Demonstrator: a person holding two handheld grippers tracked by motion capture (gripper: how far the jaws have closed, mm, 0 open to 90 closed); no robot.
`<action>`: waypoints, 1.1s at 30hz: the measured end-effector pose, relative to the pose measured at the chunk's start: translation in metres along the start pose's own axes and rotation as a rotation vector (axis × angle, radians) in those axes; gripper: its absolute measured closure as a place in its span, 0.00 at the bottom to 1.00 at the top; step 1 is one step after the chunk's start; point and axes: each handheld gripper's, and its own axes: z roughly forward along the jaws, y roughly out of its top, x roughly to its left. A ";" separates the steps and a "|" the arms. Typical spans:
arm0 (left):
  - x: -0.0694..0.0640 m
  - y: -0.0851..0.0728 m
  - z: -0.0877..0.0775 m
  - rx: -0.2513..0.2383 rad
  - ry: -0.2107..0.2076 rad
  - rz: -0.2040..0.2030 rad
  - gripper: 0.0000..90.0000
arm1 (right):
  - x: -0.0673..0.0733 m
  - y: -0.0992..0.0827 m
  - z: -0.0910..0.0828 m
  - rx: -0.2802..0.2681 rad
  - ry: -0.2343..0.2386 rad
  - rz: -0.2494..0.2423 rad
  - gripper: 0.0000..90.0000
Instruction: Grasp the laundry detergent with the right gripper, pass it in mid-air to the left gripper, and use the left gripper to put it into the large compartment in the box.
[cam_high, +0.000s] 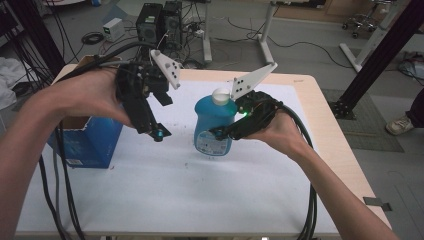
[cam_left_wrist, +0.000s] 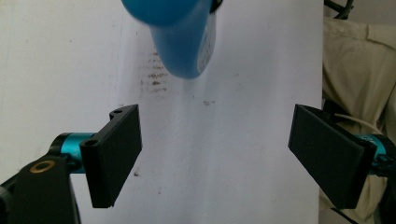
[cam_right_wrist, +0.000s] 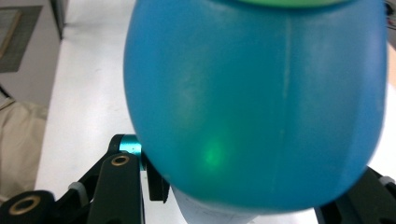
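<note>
A blue plastic bottle (cam_high: 212, 125) with a white cap and a white label is held over the white table (cam_high: 175, 200) near its middle. My right gripper (cam_high: 227, 131) is shut on the bottle's body from the right side; in the right gripper view the blue bottle (cam_right_wrist: 252, 102) bulges between the two jaws. My left gripper (cam_high: 159, 134) hangs above the table to the left of the bottle, pointing down, open and holding nothing. In the left gripper view the fingers (cam_left_wrist: 114, 154) stand wide apart over the table, and the bottle's lower end (cam_left_wrist: 182, 32) shows at the top.
An open blue cardboard box (cam_high: 90, 140) stands at the table's left edge, under my left forearm. Cables trail from both grippers over the front edge. Beyond the table lie floor cables, computer cases (cam_high: 160, 22) and table legs.
</note>
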 end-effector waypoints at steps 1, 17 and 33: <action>0.000 0.003 0.000 -0.004 -0.006 0.005 0.19 | 0.001 0.001 0.001 0.004 0.012 -0.008 0.52; 0.005 0.035 0.010 -0.007 -0.003 -0.010 0.19 | 0.016 0.016 0.017 -0.002 0.075 -0.066 0.52; 0.003 0.046 0.028 -0.002 -0.010 -0.007 0.19 | 0.019 0.021 0.025 0.003 0.106 -0.088 0.52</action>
